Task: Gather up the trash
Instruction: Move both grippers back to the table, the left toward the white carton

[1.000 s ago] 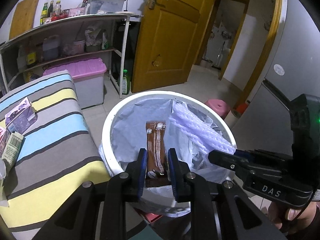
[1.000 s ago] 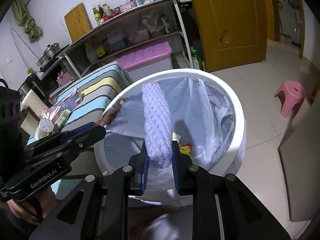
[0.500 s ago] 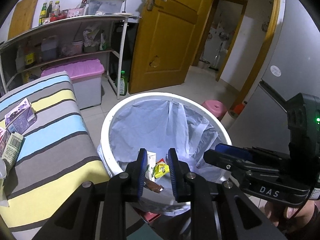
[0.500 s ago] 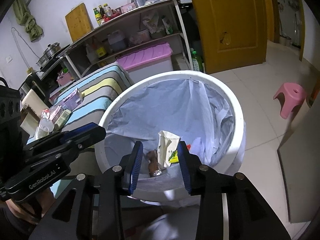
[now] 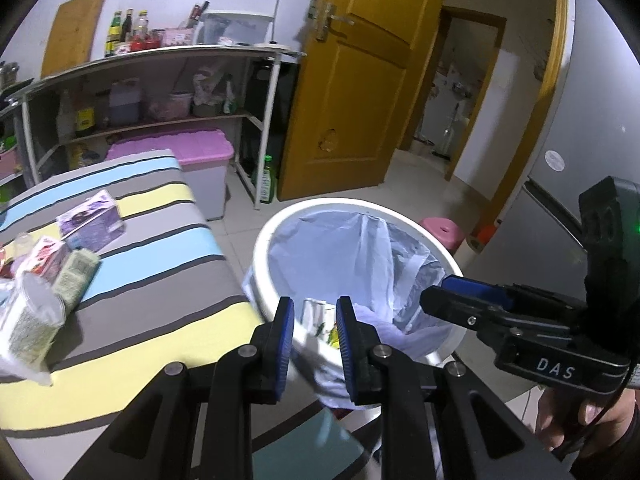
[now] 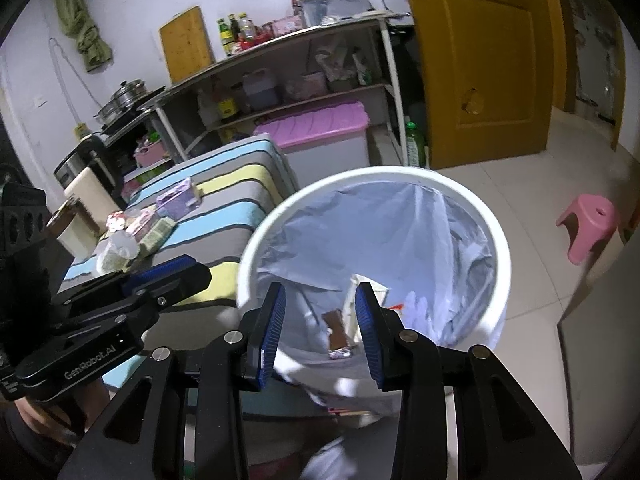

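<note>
Wrappers [image 6: 338, 330] inside lined white bin [image 6: 496, 232]

bin [image 6: 505, 264] white | cloth [image 5: 132, 280] striped blue-yellow-grey | stool [image 6: 590, 222] pink

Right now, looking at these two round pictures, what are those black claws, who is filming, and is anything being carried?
No robot here: a person holds a hand-held gripper in each hand, a black tong with two blue-padded fingers. Each carries a wide-angle camera looking forward along its fingers, so the pictures look round and bent.

One picture comes from the left hand-held gripper, with the right one visible at its side. The other comes from the right hand-held gripper. Both are open and carry nothing.

Both hang over a white trash bin lined with a pale bag. Inside lie a brown wrapper and a white carton.

Beside it, a striped table holds more rubbish: a purple box, a green carton and other packets.
</note>
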`<state>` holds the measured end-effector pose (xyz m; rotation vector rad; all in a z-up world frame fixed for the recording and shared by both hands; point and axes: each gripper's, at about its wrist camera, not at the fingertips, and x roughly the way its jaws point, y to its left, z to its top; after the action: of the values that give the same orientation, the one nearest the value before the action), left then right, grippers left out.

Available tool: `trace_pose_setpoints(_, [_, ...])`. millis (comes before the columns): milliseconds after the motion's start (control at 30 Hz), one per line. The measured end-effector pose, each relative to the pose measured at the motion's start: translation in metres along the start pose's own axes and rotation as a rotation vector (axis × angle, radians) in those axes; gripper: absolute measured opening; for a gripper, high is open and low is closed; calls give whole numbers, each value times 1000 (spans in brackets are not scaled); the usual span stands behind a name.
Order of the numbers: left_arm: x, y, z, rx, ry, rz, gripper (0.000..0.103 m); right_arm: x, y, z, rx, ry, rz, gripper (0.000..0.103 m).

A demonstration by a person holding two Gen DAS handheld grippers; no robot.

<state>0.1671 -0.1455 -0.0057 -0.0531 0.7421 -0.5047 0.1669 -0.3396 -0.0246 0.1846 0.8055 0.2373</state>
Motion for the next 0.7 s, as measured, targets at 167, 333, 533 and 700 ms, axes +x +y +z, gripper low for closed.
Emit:
trace_pose_setpoints(167, [-20, 11, -5, -17, -22, 34, 21, -5, 21, -1, -39, -12, 28, 42])
trace_pose_setpoints(333, [-37, 27, -12, -42, -36, 81, 21, -2, 41, -4, -72, -4, 63, 42])
trace_pose_setpoints(533, [-51, 55, -12, -81, -53, 140, 22, 6, 63, -5, -109, 13, 98, 42])
trace_pose_setpoints(700, [-65, 84, -10, -117, -85, 204, 28, 14, 80, -6, -137, 26, 122, 43])
